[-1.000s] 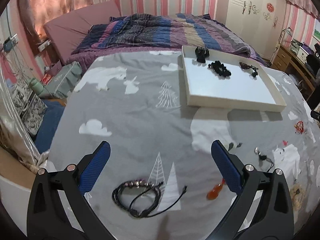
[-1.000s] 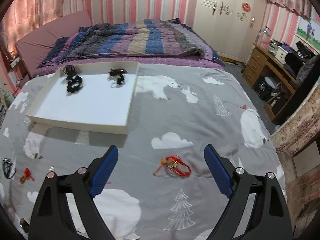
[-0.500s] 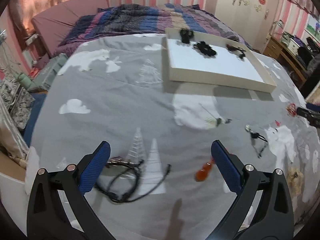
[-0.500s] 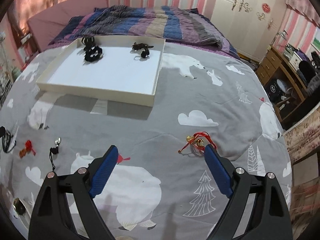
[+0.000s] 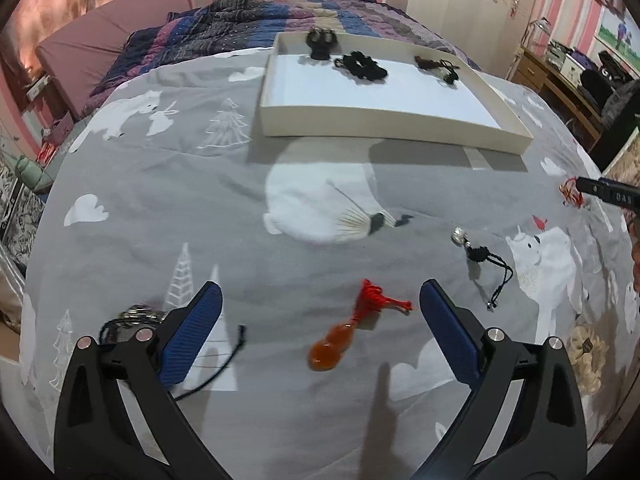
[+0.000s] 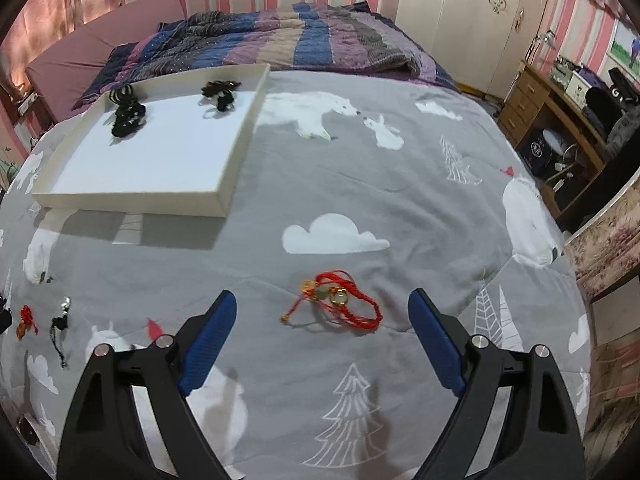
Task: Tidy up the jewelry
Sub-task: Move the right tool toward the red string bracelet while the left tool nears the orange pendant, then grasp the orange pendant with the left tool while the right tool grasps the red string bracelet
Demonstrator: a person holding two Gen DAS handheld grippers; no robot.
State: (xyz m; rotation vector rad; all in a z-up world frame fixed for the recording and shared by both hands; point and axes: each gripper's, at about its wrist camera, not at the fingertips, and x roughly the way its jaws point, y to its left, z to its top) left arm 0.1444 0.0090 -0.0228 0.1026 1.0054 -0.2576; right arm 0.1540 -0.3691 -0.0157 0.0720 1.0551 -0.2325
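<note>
Both tongs shifted: left tongs [image 5: 320,312] now framing gourd charm [image 5: 332,346], right tongs [image 6: 322,312] red bracelet [image 6: 340,300].
Jaws held wide, nothing gripped, presumably for transfer to white tray [image 5: 360,126].

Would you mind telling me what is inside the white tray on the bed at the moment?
The white tray holds three dark pieces along its far side: a black clip-like piece, a black beaded bunch and a brown corded piece. Anything beneath them is hidden.
</note>
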